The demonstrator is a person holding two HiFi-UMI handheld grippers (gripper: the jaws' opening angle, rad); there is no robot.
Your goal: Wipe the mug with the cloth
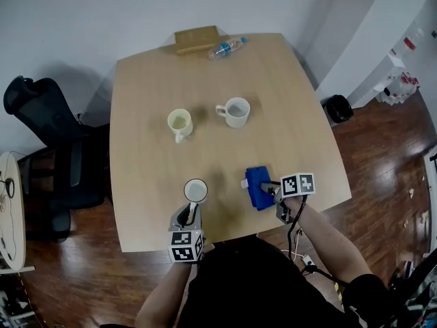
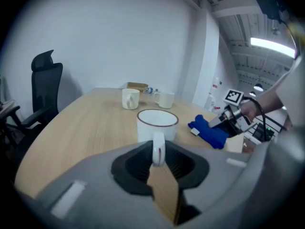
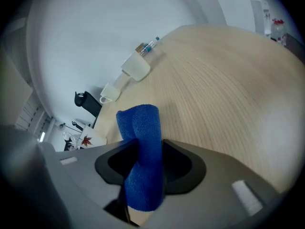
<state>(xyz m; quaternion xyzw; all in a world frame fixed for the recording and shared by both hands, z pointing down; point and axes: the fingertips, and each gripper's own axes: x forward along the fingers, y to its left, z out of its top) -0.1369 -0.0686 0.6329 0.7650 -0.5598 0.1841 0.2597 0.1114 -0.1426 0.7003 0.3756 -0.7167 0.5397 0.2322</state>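
Observation:
A white mug with a dark rim (image 1: 195, 190) stands on the wooden table (image 1: 150, 80) near its front edge. My left gripper (image 1: 192, 212) is shut on the mug's handle, which shows upright between the jaws in the left gripper view, where the mug (image 2: 157, 123) fills the middle. A blue cloth (image 1: 258, 186) lies folded on the table to the right of the mug. My right gripper (image 1: 274, 192) reaches it from the right. In the right gripper view the blue cloth (image 3: 143, 142) stands bunched between the jaws and touches both sides.
A pale yellow mug (image 1: 179, 122) and a white mug (image 1: 235, 111) stand mid-table. A plastic bottle (image 1: 225, 47) and a brown box (image 1: 196, 39) lie at the far edge. A black office chair (image 1: 48, 115) stands left of the table.

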